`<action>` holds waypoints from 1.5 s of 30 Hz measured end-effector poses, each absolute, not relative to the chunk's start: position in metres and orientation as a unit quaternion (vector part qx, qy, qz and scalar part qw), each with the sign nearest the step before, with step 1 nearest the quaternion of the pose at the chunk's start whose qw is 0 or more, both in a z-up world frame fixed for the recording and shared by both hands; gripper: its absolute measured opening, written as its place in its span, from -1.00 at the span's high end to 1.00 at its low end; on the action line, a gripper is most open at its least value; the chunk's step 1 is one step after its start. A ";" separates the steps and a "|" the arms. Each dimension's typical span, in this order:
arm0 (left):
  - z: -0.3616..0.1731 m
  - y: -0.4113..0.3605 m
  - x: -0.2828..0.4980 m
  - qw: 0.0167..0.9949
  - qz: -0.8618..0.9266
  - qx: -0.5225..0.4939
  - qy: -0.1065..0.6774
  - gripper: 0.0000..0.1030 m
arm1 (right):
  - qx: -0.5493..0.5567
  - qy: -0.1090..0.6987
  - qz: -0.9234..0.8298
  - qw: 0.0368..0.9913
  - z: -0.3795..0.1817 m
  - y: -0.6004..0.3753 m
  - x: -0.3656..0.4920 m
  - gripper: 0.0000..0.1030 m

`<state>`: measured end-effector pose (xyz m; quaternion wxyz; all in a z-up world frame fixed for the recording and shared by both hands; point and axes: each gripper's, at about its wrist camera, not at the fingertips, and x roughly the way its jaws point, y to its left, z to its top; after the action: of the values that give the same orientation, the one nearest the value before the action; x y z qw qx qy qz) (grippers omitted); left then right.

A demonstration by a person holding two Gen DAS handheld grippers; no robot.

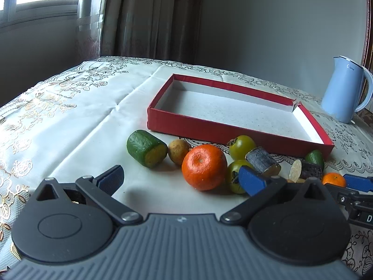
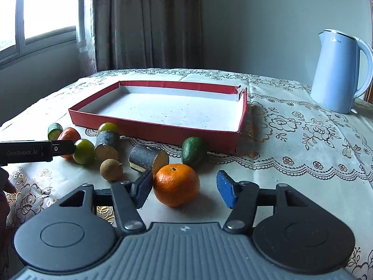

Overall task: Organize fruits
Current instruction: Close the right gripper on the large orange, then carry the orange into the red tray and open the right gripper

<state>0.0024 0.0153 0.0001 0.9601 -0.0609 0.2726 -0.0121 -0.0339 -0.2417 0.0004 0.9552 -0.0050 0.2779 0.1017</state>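
Nothing sorted yet: red tray (image 2: 163,130) sits bare, all fruit loose on the cloth (image 2: 291,140) before it (oranges, green ones, cut pieces), left gripper (image 1: 181,182) and right gripper (image 2: 184,191) both wide open, each straddling an orange (image 2: 176,185) ungripped.

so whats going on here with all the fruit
A person holds a gripper in each hand over a table of loose fruit, sorting it. The right gripper has its jaws open around a tangerine, not yet closed on it. The left gripper is open too, facing a second tangerine that sits toward its right side. The red tray behind the pile is empty, so nothing has been placed. A blue kettle stands off to the right.
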 end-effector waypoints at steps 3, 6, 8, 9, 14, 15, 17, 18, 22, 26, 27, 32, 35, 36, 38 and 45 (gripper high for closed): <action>0.000 0.016 0.002 0.960 -0.013 -0.062 0.273 -1.00 | -0.010 0.279 0.105 0.954 -0.002 -0.239 -0.034 -0.11; 0.000 0.016 0.003 0.960 -0.014 -0.064 0.273 -1.00 | -0.007 0.288 0.107 0.952 -0.005 -0.239 -0.031 0.08; 0.000 0.016 0.003 0.960 -0.014 -0.064 0.274 -1.00 | 0.004 0.290 0.109 0.951 -0.006 -0.242 -0.030 0.15; 0.000 0.016 0.003 0.960 -0.014 -0.064 0.274 -1.00 | 0.007 0.289 0.110 0.951 -0.006 -0.243 -0.030 0.15; 0.000 0.016 0.003 0.960 -0.014 -0.064 0.274 -1.00 | 0.024 0.270 0.109 0.956 0.000 -0.247 -0.036 0.16; 0.000 0.016 0.003 0.960 -0.014 -0.064 0.274 -1.00 | 0.029 0.263 0.109 0.958 0.003 -0.248 -0.037 0.16; 0.000 0.016 0.003 0.960 -0.013 -0.064 0.273 -1.00 | 0.031 0.247 0.103 0.963 0.012 -0.248 -0.033 0.16; -0.001 0.016 0.003 0.960 -0.013 -0.064 0.273 -1.00 | 0.033 0.241 0.099 0.965 0.016 -0.249 -0.028 0.16; -0.001 0.016 0.003 0.960 -0.013 -0.063 0.273 -1.00 | 0.051 0.226 0.087 0.969 0.029 -0.251 -0.003 0.16; -0.001 0.016 0.003 0.960 -0.013 -0.064 0.273 -1.00 | 0.047 0.223 0.066 0.972 0.033 -0.248 0.031 0.16; -0.001 0.016 0.003 0.960 -0.013 -0.064 0.273 -1.00 | 0.050 0.226 0.065 0.971 0.032 -0.248 0.039 0.16; -0.001 0.016 0.003 0.960 -0.013 -0.063 0.273 -1.00 | 0.052 0.235 0.048 0.969 0.019 -0.248 0.067 0.14; -0.001 0.016 0.003 0.960 -0.013 -0.064 0.273 -1.00 | 0.058 0.243 0.037 0.967 0.010 -0.251 0.073 0.10; -0.001 0.016 0.003 0.960 -0.013 -0.064 0.273 -1.00 | 0.066 0.241 0.031 0.968 0.009 -0.253 0.071 0.06; 0.000 0.016 0.003 0.960 -0.013 -0.064 0.273 -1.00 | 0.081 0.223 0.025 0.971 0.010 -0.260 0.062 -0.10; 0.000 0.015 0.003 0.960 -0.014 -0.064 0.273 -1.00 | 0.085 0.171 -0.016 0.981 0.015 -0.286 0.005 -0.56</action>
<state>0.0028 0.0153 -0.0002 0.9598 -0.0641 0.2731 -0.0136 0.0050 -0.2861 0.0152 0.9815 0.0847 0.1712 -0.0165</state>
